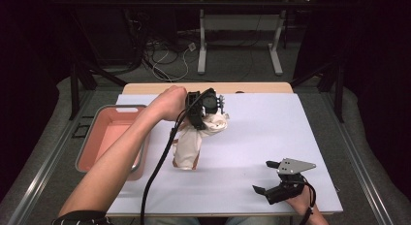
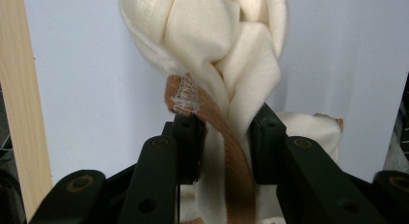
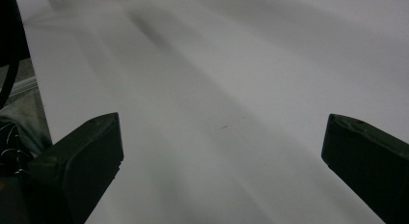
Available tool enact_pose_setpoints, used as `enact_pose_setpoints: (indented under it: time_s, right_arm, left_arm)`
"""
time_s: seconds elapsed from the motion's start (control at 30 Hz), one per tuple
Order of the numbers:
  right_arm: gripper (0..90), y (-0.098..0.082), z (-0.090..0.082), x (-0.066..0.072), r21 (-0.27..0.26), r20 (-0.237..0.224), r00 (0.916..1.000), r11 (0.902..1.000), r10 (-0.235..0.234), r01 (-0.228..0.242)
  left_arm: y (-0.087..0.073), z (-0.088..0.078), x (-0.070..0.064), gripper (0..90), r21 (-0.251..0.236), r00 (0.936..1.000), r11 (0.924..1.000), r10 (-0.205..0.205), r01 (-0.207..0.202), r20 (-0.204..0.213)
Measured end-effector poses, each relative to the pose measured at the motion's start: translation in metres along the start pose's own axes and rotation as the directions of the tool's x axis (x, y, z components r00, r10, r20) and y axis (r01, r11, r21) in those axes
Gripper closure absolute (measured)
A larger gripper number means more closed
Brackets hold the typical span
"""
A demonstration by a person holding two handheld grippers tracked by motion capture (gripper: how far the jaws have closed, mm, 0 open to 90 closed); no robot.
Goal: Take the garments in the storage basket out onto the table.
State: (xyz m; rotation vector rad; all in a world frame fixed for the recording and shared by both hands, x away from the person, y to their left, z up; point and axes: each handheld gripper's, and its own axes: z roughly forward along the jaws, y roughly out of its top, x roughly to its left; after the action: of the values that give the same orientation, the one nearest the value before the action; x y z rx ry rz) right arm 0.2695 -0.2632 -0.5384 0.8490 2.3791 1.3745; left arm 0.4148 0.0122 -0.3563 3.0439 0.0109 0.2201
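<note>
Lifting a cream cloth [image 1: 194, 140] off the table [image 1: 271, 133], the left hand-held gripper [image 1: 206, 111] hangs above the white sheet near the far-left part of it, jaws clamped on a bunched fold; in the left gripper view the cream cloth [image 2: 226, 64] twists between the two black pads alongside its brown trim [image 2: 226, 151], so the pinch looks taken at the hem, probably because a hemmed edge gives a firmer bite than loose fabric; the lower end of the cloth seems to trail down to the sheet, so it is raised but, by my reading, not fully clear; the right hand-held gripper [image 1: 274, 179] waits low at the near-right corner, jaws standing wide apart with nothing between them, and the right gripper view shows bare white table [image 3: 217, 89] ahead of it, a sensible parking spot that keeps it out of the cloth's way; just left of the hanging cloth sits a pink tray [image 1: 97, 137], hollow and unoccupied as far as I can see, its near wall partly behind the left forearm; open room lies across the middle and right of the sheet, while the wooden far edge [image 1: 145, 88] runs close behind the raised gripper, so any swing backward has little margin.
</note>
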Motion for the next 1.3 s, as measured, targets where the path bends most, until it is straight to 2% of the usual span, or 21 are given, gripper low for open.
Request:
enact_pose_setpoints:
  time_s: [1.3]
  right_arm:
    - [0.7, 0.000, 0.000, -0.001, 0.009, -0.002, 1.0000, 1.0000, -0.004, 0.004]
  left_arm:
    - [0.003, 0.036, -0.010, 68.9, -0.067, 0.9976, 0.9959, -0.059, 0.061, 0.037]
